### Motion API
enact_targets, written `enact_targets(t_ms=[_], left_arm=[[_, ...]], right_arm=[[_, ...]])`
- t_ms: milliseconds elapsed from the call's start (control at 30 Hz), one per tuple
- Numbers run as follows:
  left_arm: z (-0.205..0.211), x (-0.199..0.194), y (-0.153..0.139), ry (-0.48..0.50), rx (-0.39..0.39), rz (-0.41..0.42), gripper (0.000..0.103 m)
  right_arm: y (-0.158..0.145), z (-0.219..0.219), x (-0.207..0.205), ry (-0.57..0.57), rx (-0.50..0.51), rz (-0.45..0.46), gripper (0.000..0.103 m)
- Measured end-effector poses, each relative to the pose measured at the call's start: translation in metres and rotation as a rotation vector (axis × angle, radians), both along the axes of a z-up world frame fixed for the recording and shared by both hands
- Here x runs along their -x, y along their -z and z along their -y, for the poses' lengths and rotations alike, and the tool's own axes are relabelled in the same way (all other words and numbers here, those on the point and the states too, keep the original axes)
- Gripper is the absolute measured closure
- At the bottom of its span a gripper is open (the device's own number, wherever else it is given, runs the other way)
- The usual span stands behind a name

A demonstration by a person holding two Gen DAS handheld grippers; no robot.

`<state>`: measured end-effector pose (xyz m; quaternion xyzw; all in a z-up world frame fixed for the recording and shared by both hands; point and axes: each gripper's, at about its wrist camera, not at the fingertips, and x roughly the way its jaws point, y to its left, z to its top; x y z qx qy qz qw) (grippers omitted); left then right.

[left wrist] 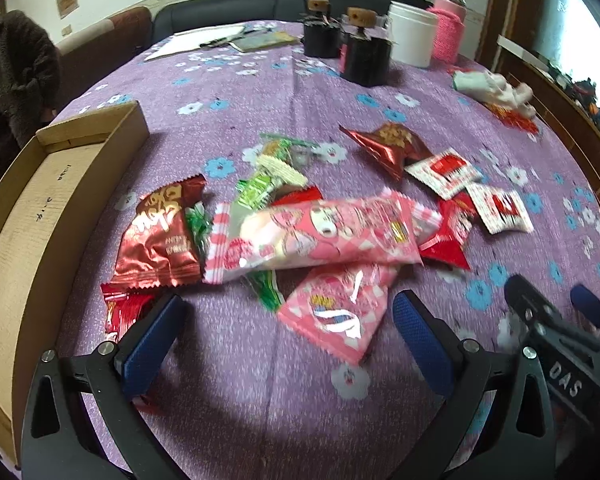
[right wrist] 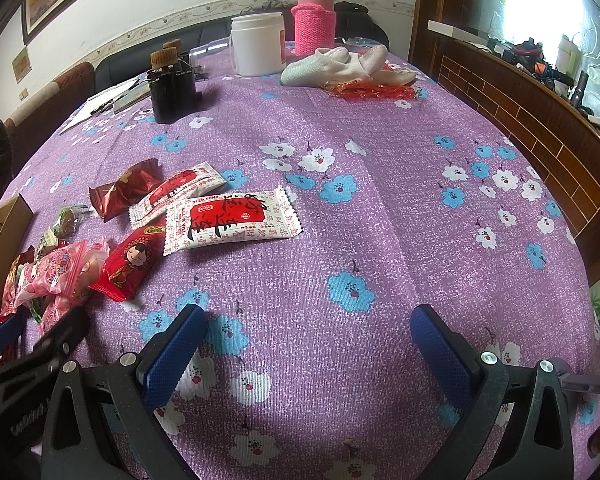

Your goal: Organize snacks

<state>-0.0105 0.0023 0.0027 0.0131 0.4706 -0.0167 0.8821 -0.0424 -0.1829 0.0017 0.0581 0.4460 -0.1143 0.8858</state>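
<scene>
Several snack packets lie in a loose pile on the purple flowered tablecloth (left wrist: 260, 80). In the left wrist view a long pink packet (left wrist: 320, 232) lies on top, a smaller pink packet (left wrist: 340, 312) in front of it, a dark red packet (left wrist: 160, 236) to the left. My left gripper (left wrist: 288, 332) is open and empty, just short of the pile. An open cardboard box (left wrist: 40, 208) stands at the left. In the right wrist view my right gripper (right wrist: 308, 344) is open and empty over bare cloth, right of a white-and-red packet (right wrist: 232, 220) and a red figure packet (right wrist: 130, 264).
Two dark jars with cork lids (left wrist: 364, 48), a white tub (left wrist: 412, 34) and a pink knitted bottle (left wrist: 448, 28) stand at the table's far side. White cloth (right wrist: 348, 64) lies far right. Papers (left wrist: 204, 38) lie at the far left. A wooden cabinet (right wrist: 520, 112) borders the right.
</scene>
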Motion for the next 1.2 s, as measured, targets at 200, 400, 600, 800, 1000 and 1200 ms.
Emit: enact_targets(t_ms=[200, 400, 600, 800, 1000, 1200], left_arm=[[0.002, 0.007, 0.000, 0.044, 0.000, -0.008, 0.000], [0.004, 0.015, 0.000, 0.037, -0.004, -0.004, 0.000], [0.003, 0.017, -0.001, 0.036, 0.009, -0.019, 0.000], [0.002, 0.033, -0.012, 0.124, 0.093, -0.035, 0.000], [-0.023, 0.057, -0.052, 0.140, 0.133, 0.116, 0.000], [-0.089, 0.052, -0.079, 0.028, 0.140, 0.185, 0.000]], right_arm=[[-0.002, 0.002, 0.003, -0.020, -0.019, -0.035, 0.000], [-0.001, -0.001, 0.004, -0.019, -0.014, -0.059, 0.000], [-0.002, -0.001, 0.006, -0.020, -0.016, -0.056, 0.000], [-0.002, -0.004, 0.012, -0.025, -0.010, -0.055, 0.000], [-0.003, -0.007, 0.015, -0.034, 0.005, -0.056, 0.000], [-0.005, -0.005, 0.017, -0.034, 0.003, -0.054, 0.002]])
